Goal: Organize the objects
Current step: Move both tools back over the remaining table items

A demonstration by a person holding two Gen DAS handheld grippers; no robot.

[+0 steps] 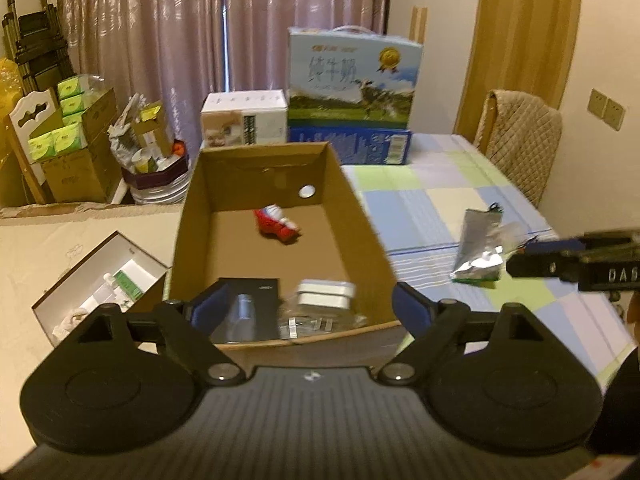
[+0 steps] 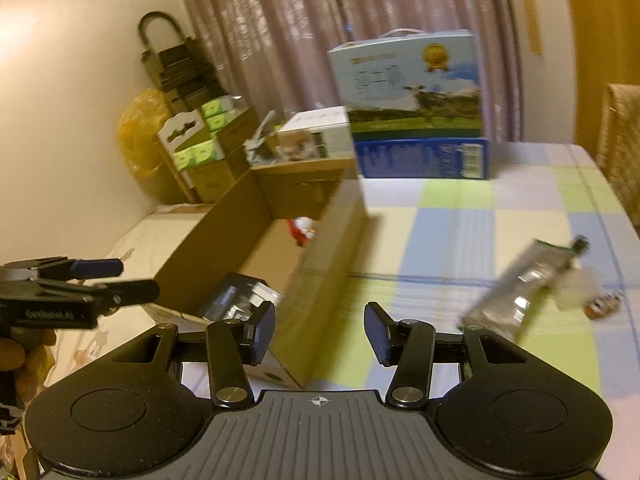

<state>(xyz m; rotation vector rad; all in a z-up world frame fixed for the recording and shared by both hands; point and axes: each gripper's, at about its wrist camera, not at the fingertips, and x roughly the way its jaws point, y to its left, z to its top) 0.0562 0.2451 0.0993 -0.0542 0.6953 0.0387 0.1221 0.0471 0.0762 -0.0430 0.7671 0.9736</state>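
An open cardboard box (image 1: 360,216) stands on the table. It holds a red and white toy (image 1: 278,226), a black flat box (image 1: 244,312) and a white item in clear wrap (image 1: 326,294). My left gripper (image 1: 310,308) hangs open over the box's near end, with nothing pressed between its pads. A silver foil pouch (image 1: 478,250) lies on the checked cloth to the right of the box. My right gripper (image 2: 320,332) is open and empty, beside the box's right wall (image 2: 320,264), with the pouch (image 2: 520,292) to its right. Each gripper shows in the other's view, left gripper (image 2: 138,279) and right gripper (image 1: 528,258).
A blue milk case (image 1: 352,80) on a blue carton and a white box (image 1: 244,118) stand behind the cardboard box. An open white box (image 1: 100,280) lies to its left. A padded chair (image 1: 520,140) stands at the table's right. A small item (image 2: 602,306) lies by the pouch.
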